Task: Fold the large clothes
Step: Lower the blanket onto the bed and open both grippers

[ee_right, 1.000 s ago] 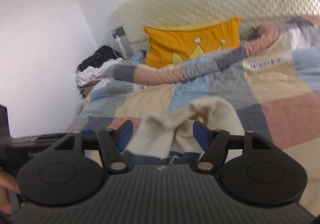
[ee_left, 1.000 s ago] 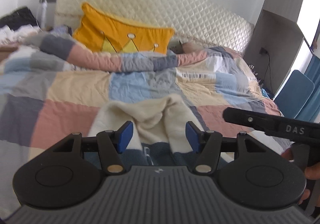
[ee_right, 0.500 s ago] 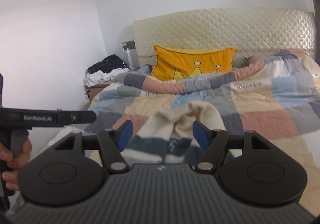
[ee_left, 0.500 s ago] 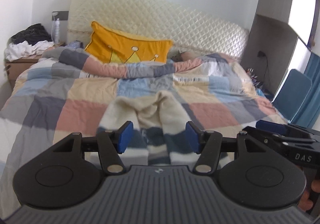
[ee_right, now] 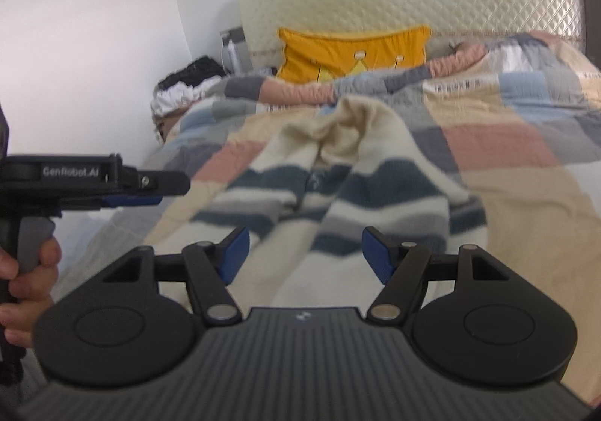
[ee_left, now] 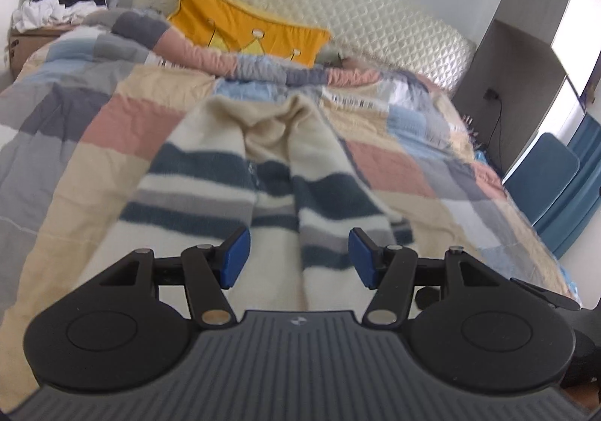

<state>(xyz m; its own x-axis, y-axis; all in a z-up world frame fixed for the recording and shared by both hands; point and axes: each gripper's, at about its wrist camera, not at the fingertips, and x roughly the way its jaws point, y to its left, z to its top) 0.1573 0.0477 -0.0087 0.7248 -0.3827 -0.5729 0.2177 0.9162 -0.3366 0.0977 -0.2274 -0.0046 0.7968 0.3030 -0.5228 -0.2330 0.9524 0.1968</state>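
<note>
Two grippers, left and right, hang above one cream sweater with navy and grey stripes, both with blue pads spread wide and holding nothing. It lies on one patchwork quilt, before one yellow crown pillow.

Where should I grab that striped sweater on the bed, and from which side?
Grip the striped sweater at its near hem corners, one per claw, coming in low from the foot of the bed. It lies lengthwise with that plain cream edge nearest both open claws; the far end looks bunched, so probably harder to pinch.
</note>
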